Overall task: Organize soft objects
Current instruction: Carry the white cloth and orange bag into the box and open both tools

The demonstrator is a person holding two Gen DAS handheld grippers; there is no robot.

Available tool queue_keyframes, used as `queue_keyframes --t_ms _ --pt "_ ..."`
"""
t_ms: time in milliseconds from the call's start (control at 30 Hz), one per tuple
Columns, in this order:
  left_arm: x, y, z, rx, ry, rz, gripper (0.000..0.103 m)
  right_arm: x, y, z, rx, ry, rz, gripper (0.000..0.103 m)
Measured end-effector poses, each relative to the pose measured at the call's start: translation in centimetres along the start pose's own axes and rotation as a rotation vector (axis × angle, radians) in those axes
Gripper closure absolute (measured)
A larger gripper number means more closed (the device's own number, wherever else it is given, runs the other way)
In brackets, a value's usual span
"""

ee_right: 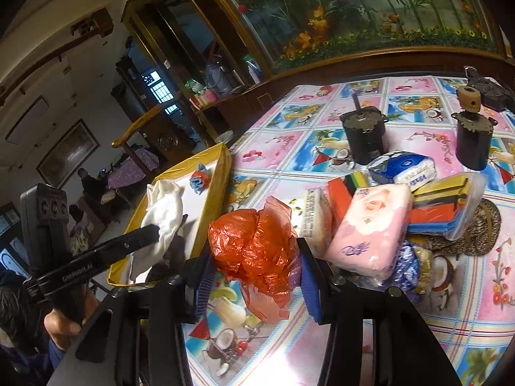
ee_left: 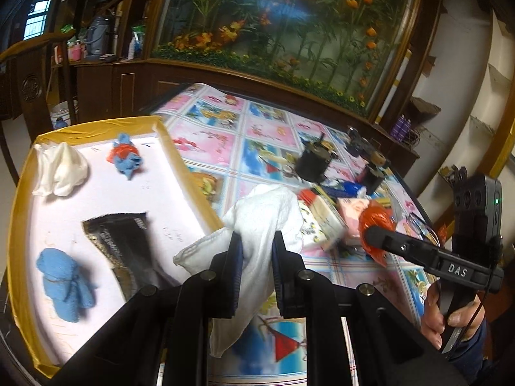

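My left gripper (ee_left: 257, 241) is shut on a white cloth (ee_left: 267, 212), which hangs from the jaws just beside the right rim of a yellow-edged tray (ee_left: 180, 157). In the right wrist view the left gripper (ee_right: 154, 230) and its white cloth (ee_right: 162, 222) show against the tray (ee_right: 222, 173). My right gripper (ee_right: 254, 257) is shut on a crumpled orange plastic bag (ee_right: 254, 244), held over the patterned tablecloth. The left wrist view shows the right gripper (ee_left: 370, 234) and the orange bag (ee_left: 376, 222) too.
In the tray lie a white cloth (ee_left: 61, 170), a blue-and-orange bundle (ee_left: 125, 156), a blue towel (ee_left: 66, 284) and a black packet (ee_left: 125, 244). A pile with a pink tissue pack (ee_right: 370, 225) and sponges (ee_right: 444, 199) sits right of the bag. Two black motors (ee_right: 363, 138) stand behind.
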State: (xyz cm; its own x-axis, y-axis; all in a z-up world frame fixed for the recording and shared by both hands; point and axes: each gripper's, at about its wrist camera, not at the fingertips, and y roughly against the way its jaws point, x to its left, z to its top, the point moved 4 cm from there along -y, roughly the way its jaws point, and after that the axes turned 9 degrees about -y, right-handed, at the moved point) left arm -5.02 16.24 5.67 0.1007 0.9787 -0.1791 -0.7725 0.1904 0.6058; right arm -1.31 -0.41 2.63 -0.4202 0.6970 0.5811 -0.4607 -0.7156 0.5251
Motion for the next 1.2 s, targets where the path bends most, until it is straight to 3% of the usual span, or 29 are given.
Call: queue_keyframes --t_ms 600,867,1200 --pt "11.1 2.2 0.4 -0.037 0.154 0.132 0.087 10.2 -6.8 1.8 0.1 0.097 0.081 0.051" --pt "16.0 1.5 0.1 -0.013 0.258 0.171 0.087 12.8 -14.1 3.0 0.189 0.076 0.053 0.051" --pt "17.7 0.1 0.2 0.014 0.313 0.188 0.087 13.9 -21.7 3.2 0.263 0.083 -0.029 0.05"
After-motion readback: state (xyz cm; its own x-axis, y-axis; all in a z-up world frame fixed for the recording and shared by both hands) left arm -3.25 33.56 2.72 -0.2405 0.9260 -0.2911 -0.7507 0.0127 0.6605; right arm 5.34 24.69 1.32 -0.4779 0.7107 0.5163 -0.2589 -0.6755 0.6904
